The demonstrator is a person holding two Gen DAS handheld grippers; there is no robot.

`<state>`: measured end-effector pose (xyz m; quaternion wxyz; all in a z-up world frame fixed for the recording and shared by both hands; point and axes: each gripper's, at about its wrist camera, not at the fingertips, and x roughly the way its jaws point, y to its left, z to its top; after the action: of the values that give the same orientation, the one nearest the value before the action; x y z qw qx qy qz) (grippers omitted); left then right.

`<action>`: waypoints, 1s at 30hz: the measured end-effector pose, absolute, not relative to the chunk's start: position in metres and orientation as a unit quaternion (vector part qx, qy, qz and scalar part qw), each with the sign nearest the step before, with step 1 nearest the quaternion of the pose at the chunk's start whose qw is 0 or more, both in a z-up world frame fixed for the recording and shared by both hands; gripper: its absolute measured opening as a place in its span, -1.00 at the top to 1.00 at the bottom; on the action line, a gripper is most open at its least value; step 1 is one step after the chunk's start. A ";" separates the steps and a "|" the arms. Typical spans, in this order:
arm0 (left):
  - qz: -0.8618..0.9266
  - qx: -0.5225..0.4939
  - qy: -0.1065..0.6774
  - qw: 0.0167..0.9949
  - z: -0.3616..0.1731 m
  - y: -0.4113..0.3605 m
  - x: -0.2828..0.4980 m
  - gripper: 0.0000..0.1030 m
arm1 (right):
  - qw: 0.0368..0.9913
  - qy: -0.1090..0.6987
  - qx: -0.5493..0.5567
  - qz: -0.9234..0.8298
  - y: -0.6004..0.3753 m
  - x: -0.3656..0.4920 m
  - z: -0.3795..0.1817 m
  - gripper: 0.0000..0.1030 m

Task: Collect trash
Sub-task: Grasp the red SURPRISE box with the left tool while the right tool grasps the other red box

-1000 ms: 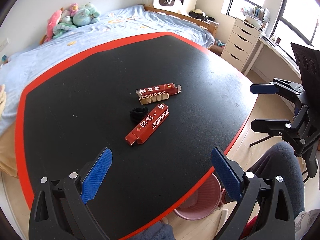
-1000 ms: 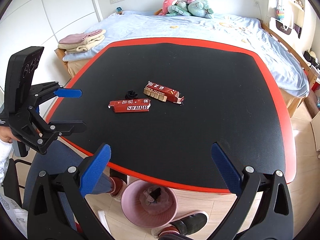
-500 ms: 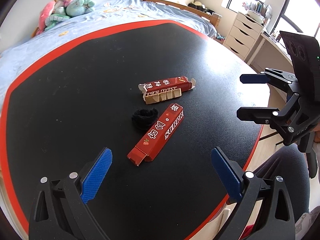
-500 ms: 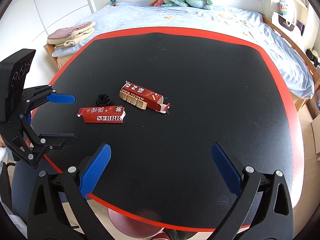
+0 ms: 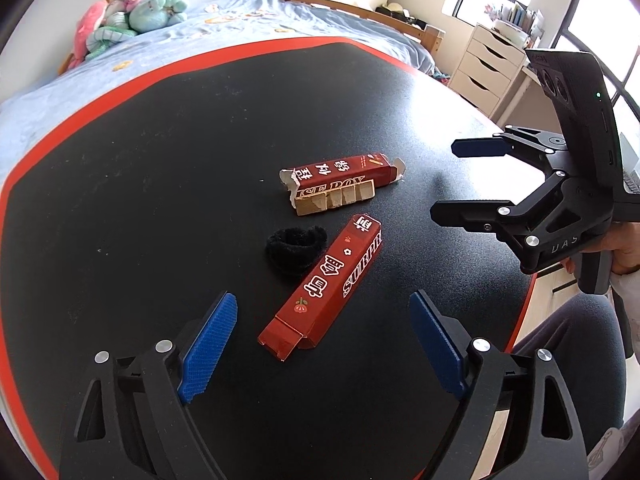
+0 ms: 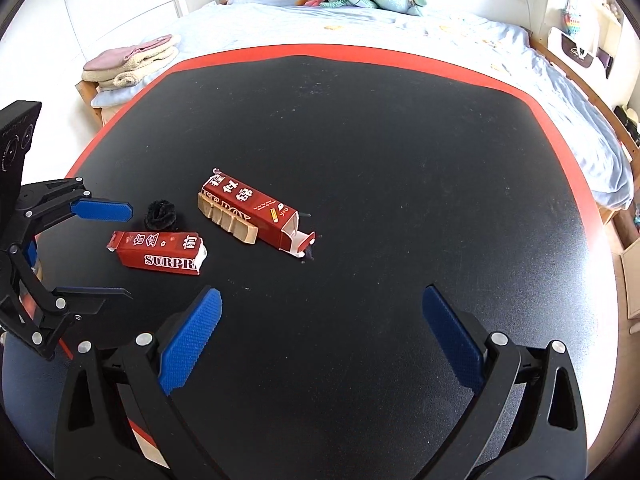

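Two red cardboard boxes and a black fuzzy hair tie lie mid-table on the black table (image 5: 160, 160). The nearer "SURPRISE" box (image 5: 324, 290) (image 6: 160, 254) lies just ahead of my open left gripper (image 5: 324, 352), between its blue pads. The hair tie (image 5: 294, 246) (image 6: 161, 214) sits left of that box. The torn box (image 5: 340, 184) (image 6: 250, 214) lies farther back. My right gripper (image 6: 320, 340) is open and empty over the table, short of the torn box; it also shows in the left wrist view (image 5: 460, 180). My left gripper shows in the right wrist view (image 6: 108, 252) around the SURPRISE box's end.
The table has a red rim (image 6: 360, 50). A bed with blue sheets (image 6: 400, 28) and plush toys (image 5: 128, 16) lies behind it. Folded towels (image 6: 128, 60) sit at the left. A white drawer chest (image 5: 488, 68) stands at the right. A person's legs (image 5: 568, 352) are by the table's edge.
Both grippers have moved forward over the table toward the boxes. The left gripper's pads now flank the near end of the SURPRISE box. The pink bin below has left view.
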<state>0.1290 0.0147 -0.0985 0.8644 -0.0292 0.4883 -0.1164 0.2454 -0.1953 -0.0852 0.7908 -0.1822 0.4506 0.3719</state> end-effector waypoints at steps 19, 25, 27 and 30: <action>-0.108 -0.024 0.491 0.864 -0.098 0.015 0.137 0.39 | 0.790 0.409 -0.212 0.404 -0.170 0.263 -0.097 -0.68; -0.109 -0.027 0.490 0.865 -0.098 0.016 0.136 0.42 | 0.778 0.396 -0.218 0.437 -0.159 0.262 -0.095 -0.34; -0.109 -0.028 0.489 0.865 -0.098 0.017 0.136 0.43 | 0.771 0.390 -0.219 0.453 -0.155 0.261 -0.094 -0.23; -0.109 -0.029 0.489 0.865 -0.098 0.018 0.134 0.47 | 0.763 0.387 -0.219 0.468 -0.150 0.262 -0.093 -0.13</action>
<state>0.1342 0.0184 -0.0980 0.8650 -0.0293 0.4889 -0.1089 0.2618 -0.1503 -0.0930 0.7633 -0.2187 0.3875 0.4684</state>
